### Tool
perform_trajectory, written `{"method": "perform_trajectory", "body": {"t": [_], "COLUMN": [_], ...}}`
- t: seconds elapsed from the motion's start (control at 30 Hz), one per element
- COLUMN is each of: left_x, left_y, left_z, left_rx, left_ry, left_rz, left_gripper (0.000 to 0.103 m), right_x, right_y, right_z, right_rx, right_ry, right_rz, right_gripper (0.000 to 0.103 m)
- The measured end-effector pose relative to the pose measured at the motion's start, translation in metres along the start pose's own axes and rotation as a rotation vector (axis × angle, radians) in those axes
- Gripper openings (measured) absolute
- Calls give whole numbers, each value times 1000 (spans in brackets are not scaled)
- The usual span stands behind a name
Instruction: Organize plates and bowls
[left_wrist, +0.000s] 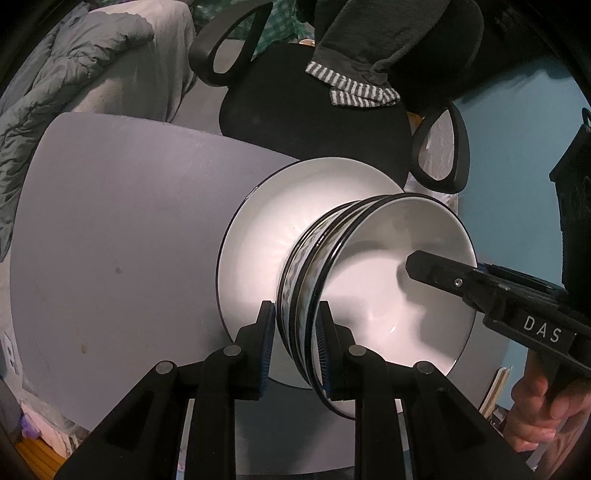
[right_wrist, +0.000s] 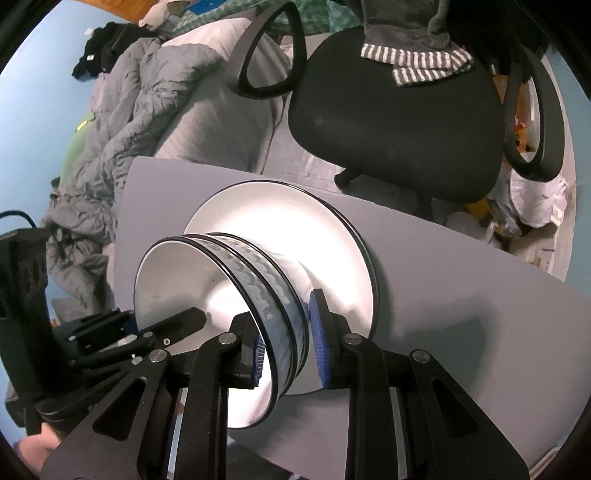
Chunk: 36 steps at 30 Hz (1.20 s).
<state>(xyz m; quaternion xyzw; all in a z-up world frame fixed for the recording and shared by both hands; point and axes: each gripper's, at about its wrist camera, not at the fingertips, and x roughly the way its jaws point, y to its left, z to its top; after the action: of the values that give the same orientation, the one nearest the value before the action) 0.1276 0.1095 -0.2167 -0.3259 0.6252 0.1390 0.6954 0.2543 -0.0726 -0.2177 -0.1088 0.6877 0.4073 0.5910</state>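
Bowls (left_wrist: 369, 288): nested stack, standing on the plate (left_wrist: 258, 240).
Left gripper (left_wrist: 295, 347): jaws clenched on the bowls' near rim.
Right gripper (right_wrist: 286, 339): jaws clenched on the opposite rim.
Plate: near the worktop's (left_wrist: 122, 236) far edge.
Free room: bare worktop to the plate's left; chair (right_wrist: 399, 122) beyond the edge.
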Motion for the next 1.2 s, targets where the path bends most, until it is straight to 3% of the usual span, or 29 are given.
{"method": "perform_trajectory", "body": {"t": [0.13,0.17,0.27,0.43,0.7,0.77,0.8,1.2], "left_x": [-1,-3,-7,-22,-73,-89,-97,-168], "left_y": [2,2,1,0,-13,-19,-20,-34], "left_z": [1,0,-1,-6,-22,-27,-30,-70], "left_rx": [-6,-5,9,11,63,79,81,52], "left_ry": [-14,-21,-47,-106,-266,-312,-335,-455], "left_rz": [-2,6,43,89,150,163,165,91], "left_gripper": [29,36,44,55,60,73,75,80], "right_x": [-1,-2,-8,-20,-60,-71,-76,-145], "right_y": [1,2,6,10,31,36,38,60], "right_z": [2,2,3,3,-12,-16,-19,-55], "right_rx": [-5,-12,-40,-66,-123,-124,-122,-100], "right_ry": [-7,-14,-50,-105,-205,-224,-232,-338], "right_rz": [-12,-21,-67,-130,-232,-229,-227,-224], "right_gripper": [26,34,54,63,67,67,67,68]}}
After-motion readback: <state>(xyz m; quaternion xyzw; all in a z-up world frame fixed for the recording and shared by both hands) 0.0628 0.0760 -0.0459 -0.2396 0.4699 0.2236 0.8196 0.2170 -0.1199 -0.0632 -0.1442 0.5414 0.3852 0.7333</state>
